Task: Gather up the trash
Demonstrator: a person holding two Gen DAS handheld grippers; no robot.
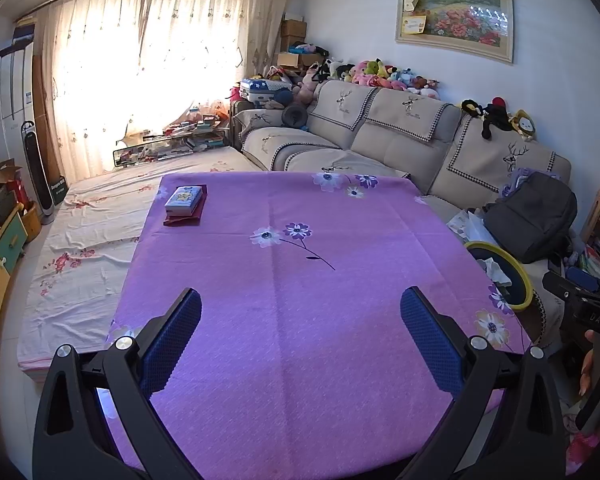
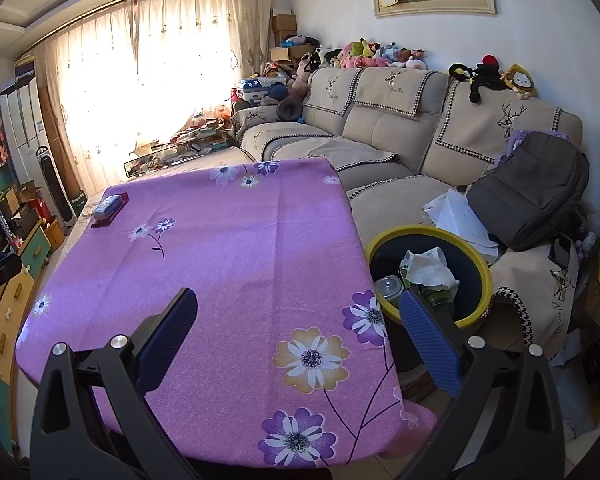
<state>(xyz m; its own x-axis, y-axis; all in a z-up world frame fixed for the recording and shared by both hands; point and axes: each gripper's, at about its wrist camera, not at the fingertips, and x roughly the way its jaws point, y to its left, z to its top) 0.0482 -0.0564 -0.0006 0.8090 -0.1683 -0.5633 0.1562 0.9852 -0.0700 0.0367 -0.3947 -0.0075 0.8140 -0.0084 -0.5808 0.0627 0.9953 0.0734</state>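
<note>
A yellow-rimmed dark bin (image 2: 476, 256) stands off the table's right edge and holds crumpled white tissue (image 2: 426, 268), a clear cup (image 2: 388, 284) and a greenish item. The same bin (image 1: 518, 276) shows at the right in the left wrist view with tissue (image 1: 496, 270) inside. My left gripper (image 1: 300, 312) hovers open over the purple flowered tablecloth (image 1: 284, 280), nothing between its blue pads. My right gripper (image 2: 298, 314) is open above the table's near right corner (image 2: 260, 280), with its right finger (image 2: 428, 340) in front of the bin's rim.
A blue box on a dark red book (image 1: 185, 203) lies at the table's far left. A beige sofa (image 2: 380, 136) runs behind, with a grey backpack (image 2: 536, 196) and papers (image 2: 460, 212) on it. A cloth-covered low surface (image 1: 84, 240) and drawers (image 1: 0, 264) stand left.
</note>
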